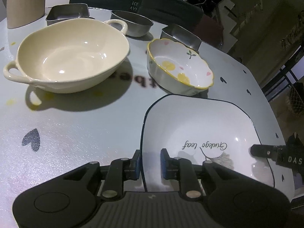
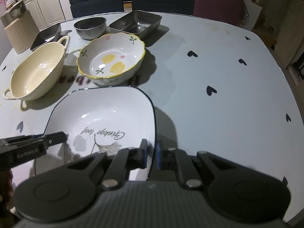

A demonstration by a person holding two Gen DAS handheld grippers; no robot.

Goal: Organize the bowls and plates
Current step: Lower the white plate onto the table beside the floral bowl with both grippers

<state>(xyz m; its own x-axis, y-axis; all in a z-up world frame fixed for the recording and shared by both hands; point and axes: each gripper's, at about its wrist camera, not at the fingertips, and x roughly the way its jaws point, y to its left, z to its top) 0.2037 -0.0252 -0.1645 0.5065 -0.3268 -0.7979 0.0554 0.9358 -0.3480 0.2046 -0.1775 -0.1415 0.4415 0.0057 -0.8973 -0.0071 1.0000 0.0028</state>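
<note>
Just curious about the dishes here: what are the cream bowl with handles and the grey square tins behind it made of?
The cream bowl looks like glazed ceramic: thick rim, moulded loop handles, sharp glossy highlights. The square tins look like stainless steel: thin grey walls with a dull brushed sheen and dark reflections. Neither can be confirmed by sight alone.

Dim indoor light from above; hard shadows beside the cream bowl (image 1: 72, 55), glare spots on its glaze; fisheye bending at edges, dark vignetted corners, background soft

White square plate (image 1: 199, 125) dark-rimmed; cream bowl (image 1: 72, 55); lemon-patterned bowl (image 1: 180, 66)
</note>
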